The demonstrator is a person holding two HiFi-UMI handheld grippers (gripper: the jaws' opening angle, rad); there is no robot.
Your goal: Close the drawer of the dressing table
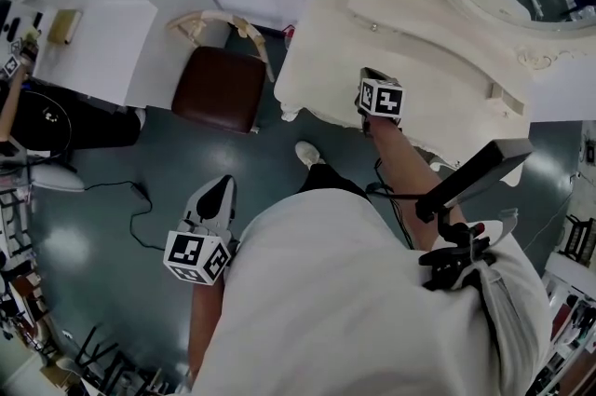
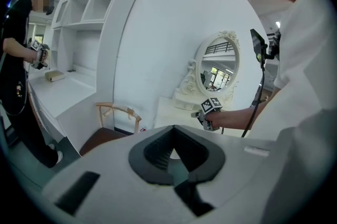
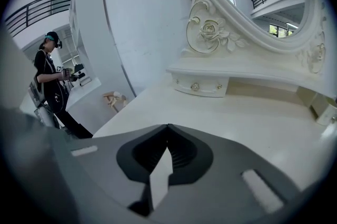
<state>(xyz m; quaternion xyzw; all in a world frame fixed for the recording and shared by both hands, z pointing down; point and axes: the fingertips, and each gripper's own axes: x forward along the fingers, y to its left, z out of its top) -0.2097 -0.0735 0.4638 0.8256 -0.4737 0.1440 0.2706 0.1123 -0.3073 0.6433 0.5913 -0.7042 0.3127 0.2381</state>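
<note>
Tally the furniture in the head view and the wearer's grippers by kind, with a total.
Dressing table: 1
Chair: 1
Desk: 1
Grippers: 2 (left gripper, right gripper)
Total: 5

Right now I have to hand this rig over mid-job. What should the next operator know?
Left gripper: jaws together, empty, held low at the person's left above the dark floor.
Right gripper: jaws together, empty, over the cream dressing table, aimed toward the small cream drawer with a round knob beneath the oval mirror.
Done: neither gripper touches the drawer; whether it sits fully shut cannot be told.
Left: check its front, and probably press it in with the right gripper.
</note>
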